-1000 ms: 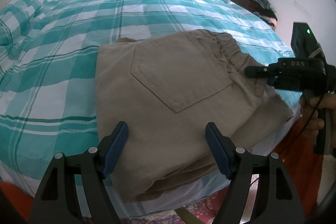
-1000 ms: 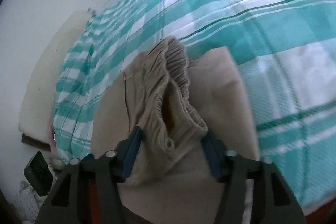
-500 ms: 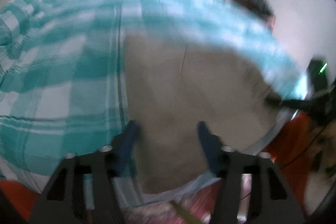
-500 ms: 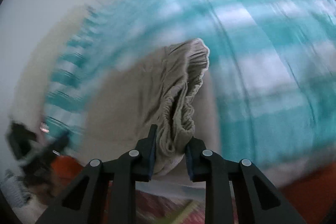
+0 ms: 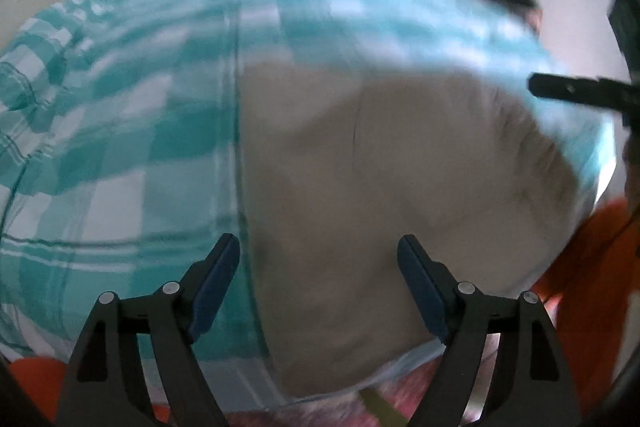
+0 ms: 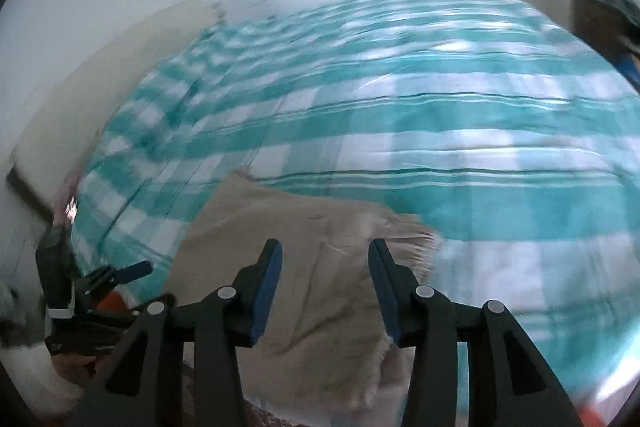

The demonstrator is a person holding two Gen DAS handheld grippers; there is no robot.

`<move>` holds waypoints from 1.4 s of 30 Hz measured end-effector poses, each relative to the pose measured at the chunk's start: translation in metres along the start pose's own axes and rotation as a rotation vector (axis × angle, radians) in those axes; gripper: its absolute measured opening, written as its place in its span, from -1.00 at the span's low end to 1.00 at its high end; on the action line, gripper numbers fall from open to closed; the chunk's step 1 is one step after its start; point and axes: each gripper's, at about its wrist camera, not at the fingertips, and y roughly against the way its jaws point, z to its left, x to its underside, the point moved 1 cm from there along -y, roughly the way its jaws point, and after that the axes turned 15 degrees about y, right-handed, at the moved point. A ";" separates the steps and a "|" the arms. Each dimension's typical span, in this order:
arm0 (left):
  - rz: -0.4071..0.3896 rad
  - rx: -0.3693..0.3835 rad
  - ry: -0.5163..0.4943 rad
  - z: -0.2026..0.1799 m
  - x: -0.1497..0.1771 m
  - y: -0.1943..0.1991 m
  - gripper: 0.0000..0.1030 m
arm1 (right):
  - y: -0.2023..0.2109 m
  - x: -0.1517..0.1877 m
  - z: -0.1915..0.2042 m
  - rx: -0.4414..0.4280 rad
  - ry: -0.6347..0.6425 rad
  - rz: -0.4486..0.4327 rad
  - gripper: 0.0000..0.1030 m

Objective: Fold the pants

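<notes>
Left gripper (image 5: 318, 281): jaws spread wide, nothing between them, blue pads clear of the cloth. Hangs over the near edge of the bed, with the pants directly ahead and below.

Right gripper (image 6: 325, 285): jaws parted to a moderate gap, holding nothing. Hangs just above the pants at their right-hand side; no cloth sits between the pads.

Pants (image 5: 392, 195): tan, lying as one folded bundle on the bedspread at the near edge of the bed, part of the bundle reaching to or slightly past that edge. In the right wrist view the pants (image 6: 304, 267) show a gathered, crinkled band along their right border, likely the waistband.

Bedspread (image 5: 120, 131): teal and white check, covering the whole bed beyond and to the left of the bundle.

Key relation: the bundle lies straight ahead of both tools, its longer side apparently running away from the left gripper toward the far side of the bed. The left gripper faces the near short edge; the right gripper sits over the right-hand long edge. Judged from this, the fold looks close to complete, and either tool is near enough for a final tuck or smoothing.

Hard to make out: both views are smeared by motion, so seams, pocket and layer count cannot be read. The bundle's near edge is cut off by the gripper bodies. Dark shapes by the far wall are unidentifiable.
</notes>
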 end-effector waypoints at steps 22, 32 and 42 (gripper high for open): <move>0.011 -0.064 0.023 0.005 0.014 -0.001 0.60 | -0.030 0.091 0.034 0.064 0.031 0.164 -0.31; -0.002 -0.086 0.002 0.002 0.014 -0.001 0.60 | -0.021 0.097 0.036 0.063 0.024 0.139 -0.31; -0.006 -0.089 -0.004 0.003 0.014 0.000 0.61 | -0.021 0.097 0.036 0.063 0.023 0.139 -0.31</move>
